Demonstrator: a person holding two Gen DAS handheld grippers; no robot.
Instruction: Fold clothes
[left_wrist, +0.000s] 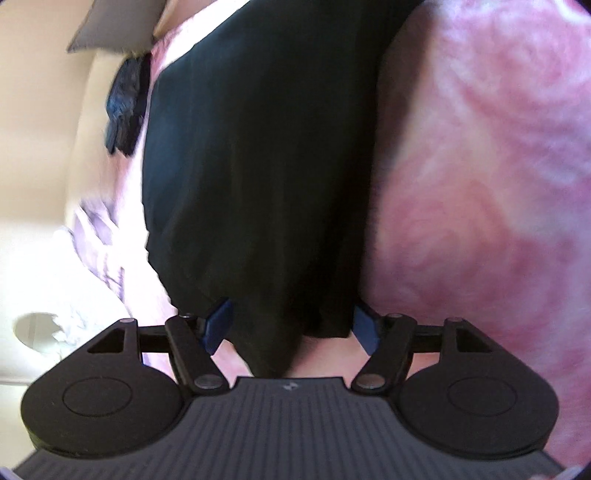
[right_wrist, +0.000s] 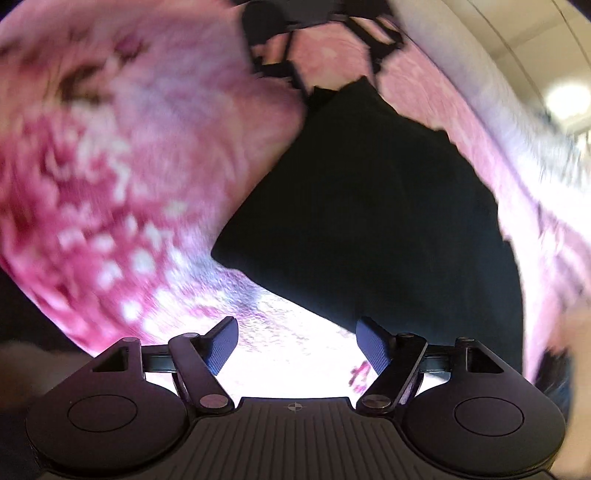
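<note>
Both claws sit low in frame: left claw (left_wrist: 291, 328) wide apart around black cloth (left_wrist: 258, 166), right claw (right_wrist: 295, 345) released over pink flowery bedspread (right_wrist: 110, 166).

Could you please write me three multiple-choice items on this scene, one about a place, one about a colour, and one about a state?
1. Where does the black cloth garment lie?
A. on a pink patterned bedspread
B. on a wooden floor
C. in a basket

2. What colour are the claw pads?
A. red
B. blue
C. yellow

3. How does the right claw stand?
A. shut on the garment
B. shut on nothing
C. open, holding nothing

Answers: 1 A, the pink patterned bedspread surrounds the garment in both views. 2 B, both pads beside the fingers show dark blue. 3 C, its fingers are spread, with only bedspread between them.
</note>
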